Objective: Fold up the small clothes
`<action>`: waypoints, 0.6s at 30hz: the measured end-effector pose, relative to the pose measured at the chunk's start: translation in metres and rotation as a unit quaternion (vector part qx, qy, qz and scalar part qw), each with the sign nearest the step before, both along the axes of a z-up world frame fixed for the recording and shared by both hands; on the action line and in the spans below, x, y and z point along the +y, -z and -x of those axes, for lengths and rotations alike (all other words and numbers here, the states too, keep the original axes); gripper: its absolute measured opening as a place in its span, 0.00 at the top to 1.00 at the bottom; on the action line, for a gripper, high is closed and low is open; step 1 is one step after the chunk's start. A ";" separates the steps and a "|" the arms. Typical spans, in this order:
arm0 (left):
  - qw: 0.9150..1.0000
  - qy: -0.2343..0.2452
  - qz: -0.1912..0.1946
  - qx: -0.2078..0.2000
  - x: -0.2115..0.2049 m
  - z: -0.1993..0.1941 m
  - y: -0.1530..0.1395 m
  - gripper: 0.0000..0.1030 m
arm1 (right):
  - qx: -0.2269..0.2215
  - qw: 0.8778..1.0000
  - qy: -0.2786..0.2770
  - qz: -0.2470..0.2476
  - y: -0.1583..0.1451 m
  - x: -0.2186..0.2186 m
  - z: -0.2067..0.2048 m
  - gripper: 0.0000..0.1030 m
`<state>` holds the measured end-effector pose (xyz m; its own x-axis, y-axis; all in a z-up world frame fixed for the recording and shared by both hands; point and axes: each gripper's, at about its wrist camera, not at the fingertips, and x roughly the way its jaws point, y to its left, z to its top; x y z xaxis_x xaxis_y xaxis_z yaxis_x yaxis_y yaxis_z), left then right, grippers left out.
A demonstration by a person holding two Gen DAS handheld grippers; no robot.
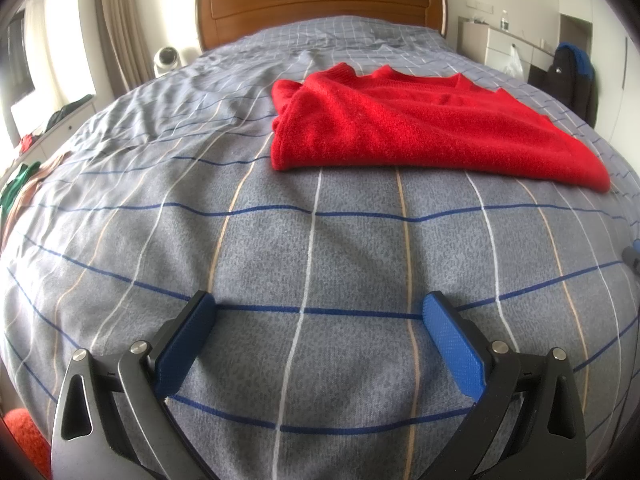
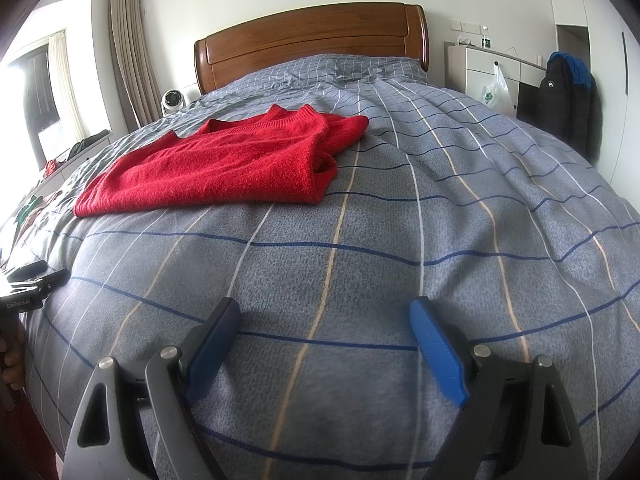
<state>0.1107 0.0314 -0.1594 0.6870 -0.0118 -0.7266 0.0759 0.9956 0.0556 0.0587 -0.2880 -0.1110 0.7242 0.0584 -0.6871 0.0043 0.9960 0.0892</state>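
Garment: we see one red knit sweater (image 1: pixel 420 128) lying on the bed (image 1: pixel 320 260), partly folded, neckline toward the wooden headboard (image 1: pixel 320 4).
Position: it rests on the grey checked duvet, well ahead of both claws, between them across the bed.
Left claw (image 1: pixel 318 310): spread wide, nothing between its blue pads, hovering over bare duvet.
Right claw (image 2: pixel 324 312): likewise spread, empty, aimed down at the duvet short of the sweater.
Feel: we judge the knit soft, light and limp; it should drape and sag once lifted, not hold any shape.
Grip: the fuzzy surface looks grippy rather than slippery, so a pinch ought to hold.
Fragility: nothing to break, though the loose knit could stretch or snag if pulled hard.
Where to hold: we would pinch the near hem at its two corners, one claw each.
Caution: the doubled layers at the side fold may separate, and the duvet beneath could get pinched too.
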 end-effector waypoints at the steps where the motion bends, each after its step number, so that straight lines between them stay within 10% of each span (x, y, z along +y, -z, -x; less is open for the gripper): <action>1: 1.000 0.000 0.001 0.002 0.001 0.000 -0.001 0.01 | 0.000 1.000 0.000 0.000 0.000 0.000 0.000 0.17; 8: 0.998 0.031 0.060 0.020 0.032 0.028 -0.049 0.01 | 0.041 0.999 -0.002 0.008 -0.012 0.000 -0.007 0.17; 18: 0.993 -0.052 0.105 0.007 0.072 0.025 -0.042 0.01 | 0.091 0.969 0.040 -0.224 -0.056 -0.068 -0.133 0.24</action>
<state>0.0860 0.1033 -0.1178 0.6817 -0.0943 -0.7256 -0.0283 0.9875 -0.1550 0.1913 -0.3555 -0.0551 0.6077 0.3289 -0.7229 0.1371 0.8531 0.5034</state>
